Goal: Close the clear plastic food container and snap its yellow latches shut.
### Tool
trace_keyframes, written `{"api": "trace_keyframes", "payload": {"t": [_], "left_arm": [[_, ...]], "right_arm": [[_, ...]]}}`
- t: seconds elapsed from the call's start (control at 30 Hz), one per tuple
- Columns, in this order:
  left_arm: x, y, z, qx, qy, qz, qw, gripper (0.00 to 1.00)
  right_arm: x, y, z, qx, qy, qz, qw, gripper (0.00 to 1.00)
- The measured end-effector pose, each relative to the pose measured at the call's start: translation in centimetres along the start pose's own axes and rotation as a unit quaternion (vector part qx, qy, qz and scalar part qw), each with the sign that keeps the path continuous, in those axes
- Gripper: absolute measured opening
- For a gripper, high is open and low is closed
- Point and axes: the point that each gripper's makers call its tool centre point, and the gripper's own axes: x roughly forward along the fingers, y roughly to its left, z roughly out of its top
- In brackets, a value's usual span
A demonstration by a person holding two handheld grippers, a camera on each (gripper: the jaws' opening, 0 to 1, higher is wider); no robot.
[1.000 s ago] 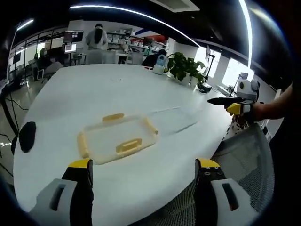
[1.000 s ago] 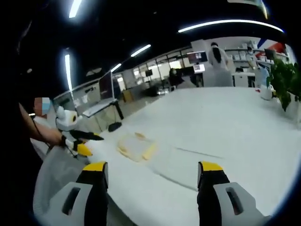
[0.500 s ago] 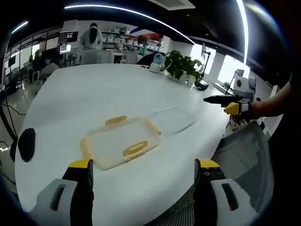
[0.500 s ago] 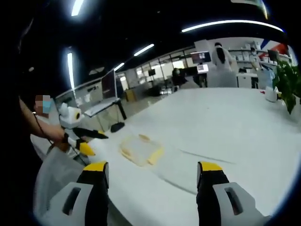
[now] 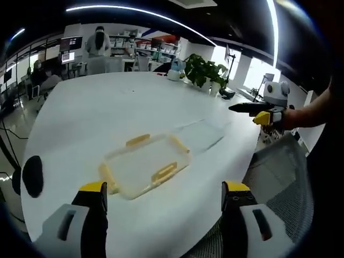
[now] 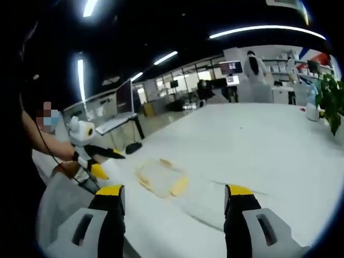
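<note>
Out on the big white oval worktop [image 5: 107,102] near its close edge, a clear plastic food container with yellow latches [image 5: 144,164], and just beside it a flat clear plastic lid [image 5: 200,134], touching or apart impossible to tell. Left hand-held gripper [image 5: 164,201] hovering short of the container with jaws wide apart and nothing between them, also seen from the right gripper view off the worktop's edge at [image 6: 102,161]. Right hand-held gripper [image 6: 174,201] likewise spread wide and gripping nothing, seen from the left gripper view at [image 5: 250,110] over the edge beside a grey mesh chair [image 5: 274,177]; potted green plant [image 5: 207,72] at the far side.
</note>
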Motion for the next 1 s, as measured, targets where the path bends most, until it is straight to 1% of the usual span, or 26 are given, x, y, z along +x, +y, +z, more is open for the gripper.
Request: {"api": "trace_keyframes", "payload": {"t": [0.53, 0.83, 1.0], "left_arm": [[0.0, 1.6, -0.1, 0.020, 0.018, -0.023, 0.9994, 0.88], [0.1, 2.6, -0.5, 0.039, 0.034, -0.036, 0.9980, 0.88], [0.1, 3.2, -0.7, 0.048, 0.043, -0.041, 0.9971, 0.88]], "right_arm": [[1.9, 0.6, 0.6, -0.013, 0.000, 0.000, 0.9999, 0.74], [3.2, 1.5, 0.3, -0.032, 0.012, 0.016, 0.9993, 0.73], [3.9, 1.4, 0.9, -0.026, 0.006, 0.014, 0.9995, 0.73]]}}
